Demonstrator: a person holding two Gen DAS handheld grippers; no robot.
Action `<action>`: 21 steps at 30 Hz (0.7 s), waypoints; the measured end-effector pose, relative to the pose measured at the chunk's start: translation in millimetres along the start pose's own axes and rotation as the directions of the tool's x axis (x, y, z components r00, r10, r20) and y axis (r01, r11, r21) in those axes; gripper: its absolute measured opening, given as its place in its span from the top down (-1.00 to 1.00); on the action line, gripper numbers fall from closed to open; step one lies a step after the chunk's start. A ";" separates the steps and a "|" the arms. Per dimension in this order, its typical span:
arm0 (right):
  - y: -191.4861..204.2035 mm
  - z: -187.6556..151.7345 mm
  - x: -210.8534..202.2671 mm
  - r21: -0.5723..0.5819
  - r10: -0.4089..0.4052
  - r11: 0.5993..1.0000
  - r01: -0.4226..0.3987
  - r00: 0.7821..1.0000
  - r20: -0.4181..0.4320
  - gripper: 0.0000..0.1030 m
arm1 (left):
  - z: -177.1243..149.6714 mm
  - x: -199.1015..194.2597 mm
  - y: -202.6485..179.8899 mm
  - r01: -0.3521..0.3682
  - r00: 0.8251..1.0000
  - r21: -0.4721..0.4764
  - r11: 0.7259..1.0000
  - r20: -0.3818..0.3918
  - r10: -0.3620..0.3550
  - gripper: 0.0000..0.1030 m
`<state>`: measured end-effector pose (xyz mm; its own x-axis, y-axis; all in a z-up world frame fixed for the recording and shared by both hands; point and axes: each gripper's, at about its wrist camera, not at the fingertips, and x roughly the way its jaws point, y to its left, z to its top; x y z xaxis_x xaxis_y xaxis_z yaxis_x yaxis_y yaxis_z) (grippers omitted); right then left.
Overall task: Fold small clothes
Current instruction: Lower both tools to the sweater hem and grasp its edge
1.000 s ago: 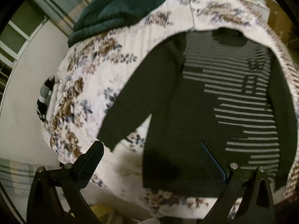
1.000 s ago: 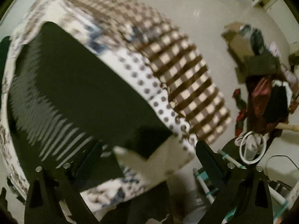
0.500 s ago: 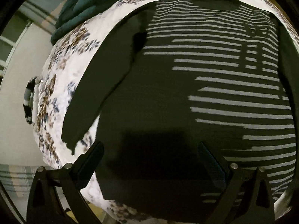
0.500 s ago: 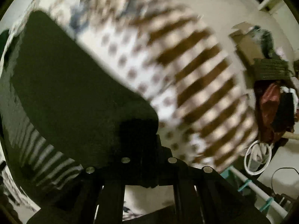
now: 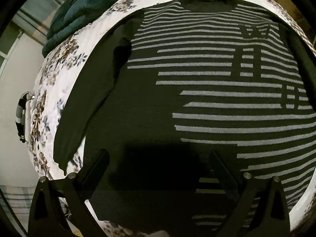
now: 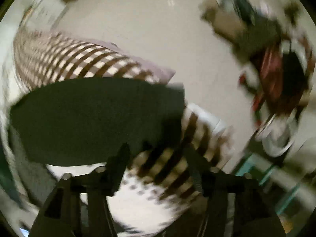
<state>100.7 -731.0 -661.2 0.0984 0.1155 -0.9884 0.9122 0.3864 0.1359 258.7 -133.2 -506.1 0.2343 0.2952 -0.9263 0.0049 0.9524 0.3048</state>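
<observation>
A dark sweater with grey stripes (image 5: 197, 90) lies flat, front up, on a floral bedcover (image 5: 59, 75). Its left sleeve (image 5: 83, 106) lies along its side. My left gripper (image 5: 158, 156) is open, hovering just above the sweater's lower hem. In the blurred right wrist view, the sweater's dark right sleeve (image 6: 94, 118) lies stretched across the frame over a brown checked cover (image 6: 79, 59). My right gripper (image 6: 158, 154) is open, its left finger by the sleeve's lower edge, holding nothing.
A dark green blanket (image 5: 86, 6) lies bunched at the bed's far left. A striped item (image 5: 20, 118) hangs off the bed's left edge. Beyond the bed's right side is pale floor (image 6: 158, 29) with a pile of clothes and clutter (image 6: 272, 63).
My left gripper has moved forward over the sweater, staying open. My right gripper was shut on the sleeve half a second ago and is now open, with the sleeve swung sideways.
</observation>
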 end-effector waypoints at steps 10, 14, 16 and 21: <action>-34.7 -35.6 92.3 0.536 0.452 0.705 -0.464 0.877 0.165 -0.27 | -1.8 13.7 4.9 -0.006 0.999 -0.011 1.000 -0.037 0.005 -1.00; -16.4 -39.0 98.2 0.568 0.348 0.691 -0.446 0.895 0.280 0.86 | 1.4 15.6 7.7 -0.007 0.999 -0.024 1.000 -0.037 0.006 -1.00; -4.6 -40.1 93.4 0.541 0.303 0.726 -0.425 0.904 0.302 0.87 | 2.6 15.8 9.3 -0.002 0.999 -0.029 1.000 -0.037 0.001 -1.00; 8.1 -26.0 49.6 0.433 0.208 0.814 -0.388 0.890 0.405 0.89 | 7.3 13.3 16.4 0.021 1.000 -0.042 0.999 -0.015 -0.021 -1.00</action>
<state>102.6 -698.4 -707.4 0.4387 -0.1878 -0.8788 0.8765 -0.1266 0.4645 269.0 -114.2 -511.7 0.2198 0.2759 -0.9357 -0.0314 0.9607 0.2758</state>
